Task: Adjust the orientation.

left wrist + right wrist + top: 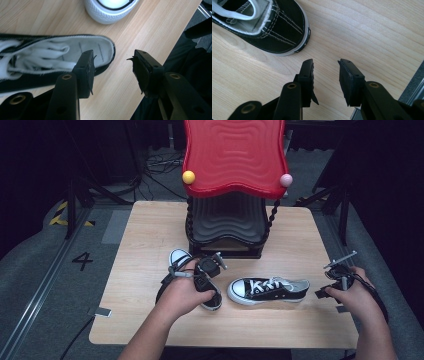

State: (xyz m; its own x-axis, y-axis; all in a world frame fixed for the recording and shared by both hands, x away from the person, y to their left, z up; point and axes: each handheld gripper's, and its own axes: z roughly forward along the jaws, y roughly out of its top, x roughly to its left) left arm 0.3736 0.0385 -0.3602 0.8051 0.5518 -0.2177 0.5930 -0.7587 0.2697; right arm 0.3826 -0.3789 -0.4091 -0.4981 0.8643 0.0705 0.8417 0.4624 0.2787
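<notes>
Your left gripper [206, 276] hovers over the left sneaker [187, 279] near the middle of the worktop [150, 235]. In the left gripper view its jaws stand spread with bare wood between them; one jaw sits just at the rim of that sneaker's heel opening [100, 51], but neither pad presses on the shoe. The white toe cap of the other shoe [110, 11] shows at the top of that view.

The right sneaker [268, 290] lies on its sole in front of the stand, toe pointing toward the left shoe, laces up, heel toward your right hand. The two shoes sit near each other but apart.

Your right gripper [336, 282] is near the worktop's right edge, beside the right sneaker's heel. In the right gripper view its jaws are parted over bare wood, holding nothing, and the black heel [284, 30] lies just beyond the tips, not touching them.

Behind the shoes stands a black rack with a red wavy top [235, 155]
</notes>
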